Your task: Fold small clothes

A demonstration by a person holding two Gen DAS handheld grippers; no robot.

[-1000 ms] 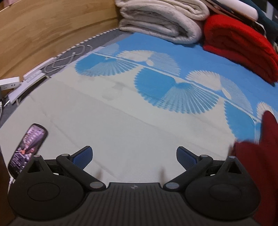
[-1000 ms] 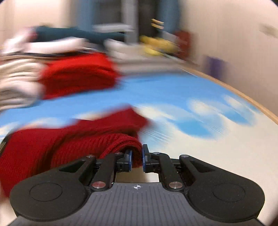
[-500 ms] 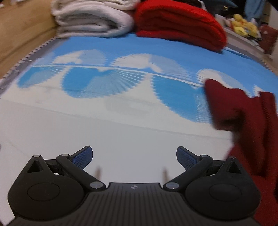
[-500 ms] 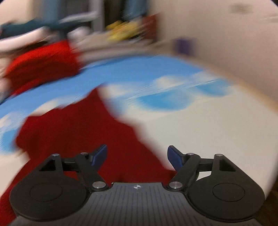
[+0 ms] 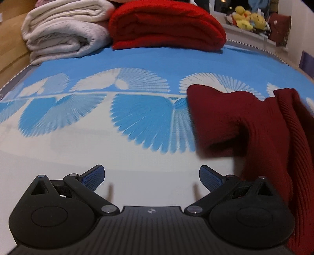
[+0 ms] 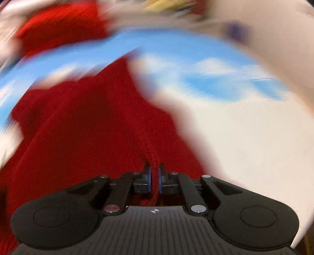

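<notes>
A dark red knit garment (image 5: 265,129) lies crumpled on the blue-and-white bedspread (image 5: 137,117) at the right of the left wrist view. My left gripper (image 5: 151,176) is open and empty, just above the white part of the spread, to the left of the garment. In the blurred right wrist view the same garment (image 6: 82,127) fills the middle and left. My right gripper (image 6: 154,176) is shut on a bunched fold of it, which runs up between the blue pads.
A folded white blanket (image 5: 62,33) and a folded bright red blanket (image 5: 166,27) are stacked at the far end of the bed. Yellow plush toys (image 5: 247,17) sit on a ledge behind. A wooden board (image 5: 9,45) borders the left side.
My right gripper was open half a second ago and has now shut on the red garment. My left gripper has swung right, bringing the garment further into view, and stays open.
</notes>
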